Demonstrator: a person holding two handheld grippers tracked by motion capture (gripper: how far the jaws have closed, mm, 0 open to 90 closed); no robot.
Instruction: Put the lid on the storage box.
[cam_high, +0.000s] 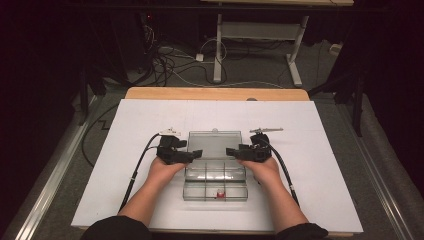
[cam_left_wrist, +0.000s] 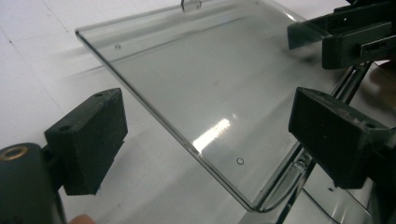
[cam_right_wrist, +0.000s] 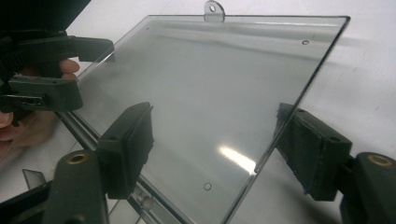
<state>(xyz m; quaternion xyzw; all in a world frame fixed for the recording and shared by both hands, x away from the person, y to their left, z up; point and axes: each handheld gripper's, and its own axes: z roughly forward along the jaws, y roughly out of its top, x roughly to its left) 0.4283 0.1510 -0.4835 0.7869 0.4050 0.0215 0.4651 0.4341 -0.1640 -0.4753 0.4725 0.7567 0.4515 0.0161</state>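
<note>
**Straddling the open lid of a clear box**

Two grippers, two hands, one clear plastic box (cam_high: 216, 185), one lid (cam_high: 215, 143), one small red item.

Box sits on the white table cover (cam_high: 125, 150), near the person's edge and about midway across. Its tray is split into compartments; the exact count is hard to read through the glare. One small red item (cam_high: 220, 194) lies in the middle compartment of the front row.

Lid is folded back flat on the table cover beyond the tray, joined to it along the hinge. One small tab (cam_right_wrist: 213, 10) sticks out from its far edge.

Left gripper (cam_high: 192, 156) is at the left end of the hinge line. In the left gripper view its two black jaws stand spread, one on each side of the lid's near corner; the pads do not press on it.

Right gripper (cam_high: 232, 151) is at the right end, mirror fashion. In the right gripper view its jaws also stand apart across the lid's corner, one jaw over the plastic, the other just outside the edge, no pinch visible.

One cable trails from each gripper toward the person.
</note>
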